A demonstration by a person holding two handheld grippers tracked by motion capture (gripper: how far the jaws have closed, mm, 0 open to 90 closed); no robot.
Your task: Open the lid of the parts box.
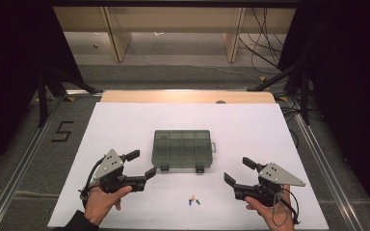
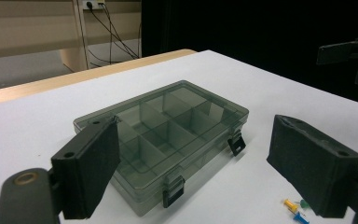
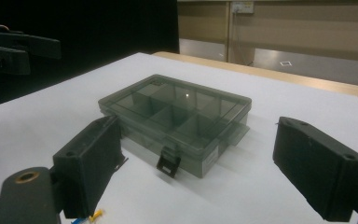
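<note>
A white table (image 1: 125, 120) stands in a dark room. The closed grey compartment box (image 1: 181, 148) lies between the wide-open, empty left gripper (image 1: 141, 164) and right gripper (image 1: 239, 171).

Smoky grey box (image 1: 182, 148), black latches (image 2: 173, 191)

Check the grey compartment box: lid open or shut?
Shut: the lid lies flat on the compartment box, and both black latches sit down over its front edge.
</note>
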